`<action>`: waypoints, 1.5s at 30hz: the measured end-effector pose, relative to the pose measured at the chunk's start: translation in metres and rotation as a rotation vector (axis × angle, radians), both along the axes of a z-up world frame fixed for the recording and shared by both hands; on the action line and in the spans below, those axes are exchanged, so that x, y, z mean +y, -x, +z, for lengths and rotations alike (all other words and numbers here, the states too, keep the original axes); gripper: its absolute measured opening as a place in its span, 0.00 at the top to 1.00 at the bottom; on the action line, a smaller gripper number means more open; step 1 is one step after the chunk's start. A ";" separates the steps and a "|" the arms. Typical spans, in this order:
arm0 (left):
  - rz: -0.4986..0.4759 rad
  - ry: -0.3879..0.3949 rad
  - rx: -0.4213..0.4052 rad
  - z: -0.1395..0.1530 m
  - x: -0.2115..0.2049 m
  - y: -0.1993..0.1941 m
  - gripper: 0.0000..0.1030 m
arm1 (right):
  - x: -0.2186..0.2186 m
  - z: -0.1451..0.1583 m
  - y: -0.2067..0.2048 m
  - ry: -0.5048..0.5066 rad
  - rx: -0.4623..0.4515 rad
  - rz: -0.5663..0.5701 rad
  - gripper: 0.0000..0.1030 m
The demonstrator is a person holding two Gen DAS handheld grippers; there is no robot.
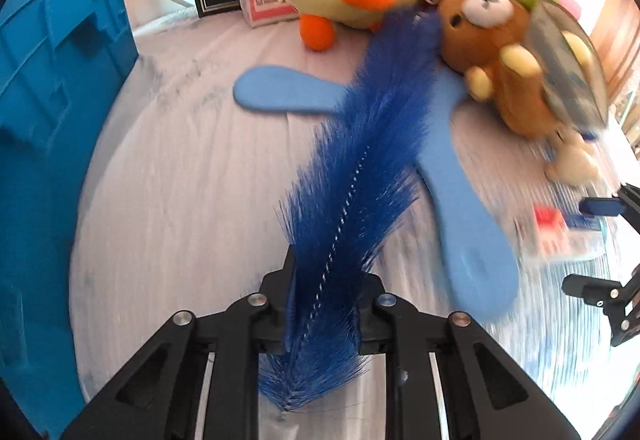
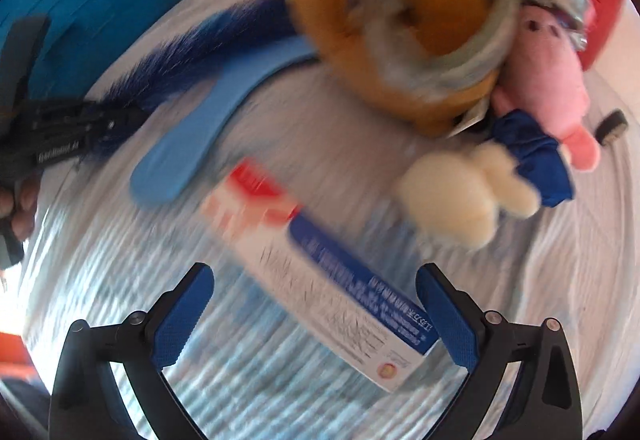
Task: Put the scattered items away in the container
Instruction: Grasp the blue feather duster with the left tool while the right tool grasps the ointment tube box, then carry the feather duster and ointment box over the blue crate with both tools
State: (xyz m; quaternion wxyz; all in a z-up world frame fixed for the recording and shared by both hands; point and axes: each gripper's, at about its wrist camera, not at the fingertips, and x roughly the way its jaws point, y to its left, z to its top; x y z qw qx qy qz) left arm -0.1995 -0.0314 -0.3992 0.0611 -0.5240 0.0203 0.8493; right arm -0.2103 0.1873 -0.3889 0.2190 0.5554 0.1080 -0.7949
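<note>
The left gripper is closed on the base of a blue brush, whose long axis runs straight ahead from the jaws toward the toys, with the bin close on its left, so the carry is a short swing leftward. The right gripper is spread wide and holds nothing; a toothpaste box lies on the bench between its fingers, skewed across the gap. Only the right view shows the pink toy behind the bear.

Crate left, toys right — box nearer
</note>
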 end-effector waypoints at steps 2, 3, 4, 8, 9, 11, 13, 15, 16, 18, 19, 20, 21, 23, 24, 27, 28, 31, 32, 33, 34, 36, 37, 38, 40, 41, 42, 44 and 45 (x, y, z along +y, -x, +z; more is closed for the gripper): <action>-0.001 -0.002 -0.007 0.000 -0.002 -0.009 0.81 | -0.004 0.000 -0.013 -0.023 0.004 0.029 0.08; 0.000 -0.001 -0.007 0.000 -0.003 -0.012 0.81 | -0.006 0.000 -0.020 -0.029 0.005 0.036 0.28; 0.004 -0.004 -0.009 0.000 -0.005 -0.016 0.81 | -0.008 0.000 -0.026 -0.034 -0.004 0.038 0.42; 0.018 -0.022 -0.013 0.002 -0.010 -0.033 0.81 | -0.012 0.003 -0.043 -0.020 -0.014 -0.002 0.61; 0.021 -0.028 -0.014 0.003 -0.011 -0.034 0.81 | -0.014 0.003 -0.046 -0.015 -0.018 -0.015 0.62; 0.024 -0.033 -0.011 0.003 -0.014 -0.036 0.82 | -0.015 0.005 -0.052 0.004 -0.031 -0.045 0.62; 0.027 -0.038 -0.007 0.007 -0.015 -0.041 0.82 | -0.017 0.008 -0.058 0.017 -0.043 -0.074 0.62; 0.022 -0.038 -0.001 0.012 -0.014 -0.046 0.83 | -0.019 0.013 -0.064 0.020 -0.047 -0.097 0.62; 0.020 -0.036 0.000 0.014 -0.015 -0.048 0.83 | -0.020 0.016 -0.067 0.019 -0.047 -0.109 0.62; 0.014 -0.034 0.006 0.020 -0.015 -0.053 0.83 | -0.019 0.023 -0.072 0.017 -0.045 -0.135 0.63; 0.010 -0.030 0.011 0.024 -0.014 -0.057 0.84 | -0.019 0.027 -0.074 0.018 -0.044 -0.145 0.63; 0.008 -0.025 0.013 0.027 -0.014 -0.059 0.84 | -0.019 0.032 -0.078 0.017 -0.041 -0.158 0.63; 0.006 -0.022 0.015 0.030 -0.014 -0.062 0.84 | -0.019 0.036 -0.081 0.015 -0.039 -0.168 0.63; 0.003 -0.013 0.020 0.036 -0.014 -0.067 0.85 | -0.018 0.045 -0.089 0.016 -0.037 -0.171 0.63; 0.001 -0.011 0.023 0.040 -0.013 -0.070 0.85 | -0.018 0.048 -0.092 0.015 -0.034 -0.179 0.63; -0.006 -0.004 0.038 0.054 -0.011 -0.079 0.86 | -0.007 0.063 -0.096 0.017 -0.025 -0.202 0.63; -0.009 -0.002 0.044 0.059 -0.011 -0.082 0.86 | -0.002 0.067 -0.097 0.019 -0.021 -0.208 0.63; -0.014 0.003 0.061 0.075 -0.010 -0.092 0.86 | -0.007 0.081 -0.108 0.024 -0.008 -0.225 0.63; -0.018 0.002 0.067 0.081 -0.010 -0.096 0.86 | -0.007 0.086 -0.110 0.026 -0.003 -0.229 0.63; -0.023 0.001 0.073 0.087 -0.009 -0.100 0.86 | -0.009 0.091 -0.112 0.027 0.003 -0.234 0.63; -0.030 0.000 0.080 0.094 -0.008 -0.103 0.86 | -0.007 0.096 -0.119 0.028 0.010 -0.240 0.63; -0.043 -0.005 0.095 0.107 -0.007 -0.110 0.86 | -0.010 0.108 -0.127 0.033 0.028 -0.257 0.63; -0.051 -0.007 0.103 0.114 -0.006 -0.113 0.86 | -0.013 0.111 -0.129 0.037 0.037 -0.266 0.63; -0.059 -0.008 0.112 0.121 -0.006 -0.116 0.86 | -0.014 0.116 -0.132 0.040 0.044 -0.275 0.63; -0.073 -0.012 0.128 0.135 -0.005 -0.121 0.86 | -0.013 0.129 -0.138 0.047 0.060 -0.296 0.63; -0.081 -0.012 0.136 0.142 -0.005 -0.123 0.86 | -0.014 0.135 -0.140 0.050 0.068 -0.305 0.63; -0.089 -0.011 0.143 0.148 -0.005 -0.124 0.86 | -0.015 0.140 -0.143 0.052 0.075 -0.314 0.63; -0.102 -0.011 0.160 0.161 -0.005 -0.127 0.86 | -0.015 0.153 -0.149 0.057 0.090 -0.331 0.63; -0.107 -0.011 0.168 0.168 -0.004 -0.128 0.86 | -0.015 0.159 -0.152 0.060 0.099 -0.340 0.63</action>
